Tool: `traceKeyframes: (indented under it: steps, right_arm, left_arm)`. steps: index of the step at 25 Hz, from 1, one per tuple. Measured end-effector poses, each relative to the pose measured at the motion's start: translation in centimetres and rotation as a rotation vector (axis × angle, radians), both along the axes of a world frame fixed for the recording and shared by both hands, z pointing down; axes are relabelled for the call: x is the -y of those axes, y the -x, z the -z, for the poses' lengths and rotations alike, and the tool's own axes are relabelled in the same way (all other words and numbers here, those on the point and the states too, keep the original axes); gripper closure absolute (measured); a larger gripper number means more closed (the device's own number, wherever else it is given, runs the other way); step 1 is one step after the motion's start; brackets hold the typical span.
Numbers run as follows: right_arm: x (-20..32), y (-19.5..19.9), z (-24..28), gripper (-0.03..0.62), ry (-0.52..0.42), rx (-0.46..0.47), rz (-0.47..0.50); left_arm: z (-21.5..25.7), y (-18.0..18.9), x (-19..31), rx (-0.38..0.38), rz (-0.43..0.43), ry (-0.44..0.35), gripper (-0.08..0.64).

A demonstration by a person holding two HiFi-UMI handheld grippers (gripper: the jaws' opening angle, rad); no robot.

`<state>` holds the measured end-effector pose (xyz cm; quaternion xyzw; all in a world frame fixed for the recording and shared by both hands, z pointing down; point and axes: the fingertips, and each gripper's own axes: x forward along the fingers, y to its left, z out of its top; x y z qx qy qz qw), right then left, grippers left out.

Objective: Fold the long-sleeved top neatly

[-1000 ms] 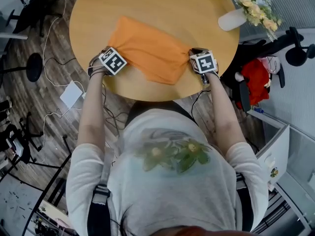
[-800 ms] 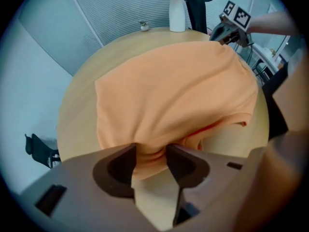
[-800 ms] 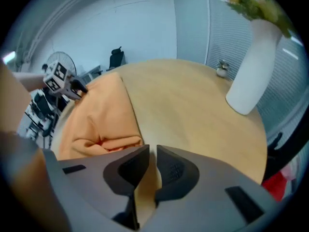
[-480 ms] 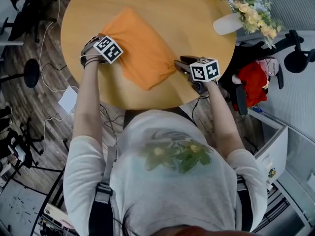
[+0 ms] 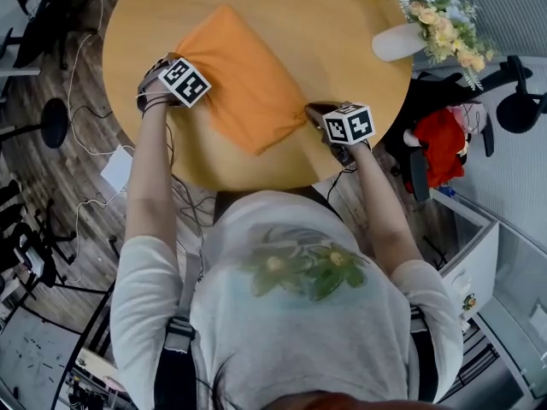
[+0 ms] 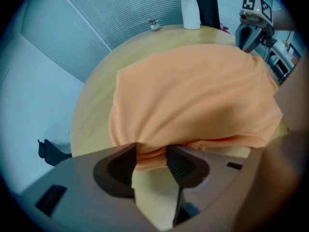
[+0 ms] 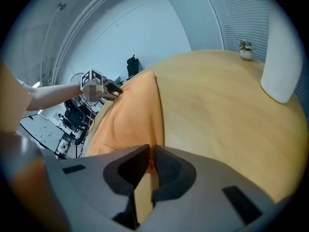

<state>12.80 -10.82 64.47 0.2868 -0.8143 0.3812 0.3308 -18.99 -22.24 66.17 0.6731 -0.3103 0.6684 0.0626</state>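
In the head view, the left arm (image 5: 152,178) is stretching out nearly straight from the chest toward eleven o'clock, while the right arm (image 5: 376,199) is reaching a shorter way toward one o'clock. The left gripper (image 6: 152,153) is pointing steeply down, its jaws standing partly apart and clamping a bunched edge of the orange top (image 5: 248,84). The right gripper (image 7: 150,161) is tilting down less steeply; its jaws have just been closing and are pinching a thin edge of the same cloth.
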Motion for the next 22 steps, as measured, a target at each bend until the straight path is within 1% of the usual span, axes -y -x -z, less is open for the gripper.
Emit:
traceKeyframes:
  steps: [1, 2, 5, 7, 9, 10, 12, 14, 17, 19, 20, 22]
  right_arm:
    - [-0.1, 0.2, -0.1, 0.546, -0.003, -0.011, 0.004]
    - [-0.2, 0.3, -0.1, 0.548, -0.008, -0.024, 0.009]
    - [-0.4, 0.3, -0.2, 0.546, -0.029, -0.052, 0.021]
    - [-0.4, 0.2, -0.3, 0.546, -0.035, -0.061, 0.023]
    - [-0.5, 0.1, -0.3, 0.546, -0.039, -0.068, 0.022]
    - [-0.6, 0.1, -0.3, 0.546, -0.042, -0.073, 0.022]
    - [-0.8, 0.1, -0.4, 0.546, -0.047, -0.082, 0.021]
    - [-1.1, 0.2, -0.3, 0.546, -0.049, -0.088, 0.008]
    - [-1.4, 0.2, -0.4, 0.546, -0.044, -0.088, -0.032]
    - [-1.8, 0.3, -0.5, 0.546, -0.041, -0.080, -0.052]
    - [-2.1, 0.5, -0.5, 0.546, -0.037, -0.071, -0.061]
    - [-3.0, 0.7, -0.6, 0.546, -0.024, -0.063, -0.079]
  left_arm:
    - [0.3, -0.2, -0.4, -0.038, 0.022, -0.011, 0.382]
    - [0.8, -0.5, -0.9, -0.092, 0.055, -0.025, 0.382]
    - [3.5, -1.7, -2.7, -0.307, 0.194, -0.086, 0.382]
    - [5.6, -2.6, -4.5, -0.436, 0.270, -0.131, 0.382]
    - [6.9, -4.4, -7.1, -0.533, 0.294, -0.160, 0.382]
    - [7.1, -5.9, -8.8, -0.568, 0.279, -0.160, 0.382]
    - [6.9, -9.5, -12.7, -0.617, 0.209, -0.135, 0.382]
    - [6.2, -13.3, -16.6, -0.666, 0.139, -0.088, 0.382]
    - [5.6, -18.0, -21.0, -0.748, 0.081, -0.005, 0.382]
    - [5.0, -19.9, -22.8, -0.759, 0.042, 0.032, 0.382]
    - [4.5, -20.4, -23.5, -0.745, 0.020, 0.046, 0.382]
    - [3.3, -20.5, -24.4, -0.692, -0.010, 0.052, 0.382]
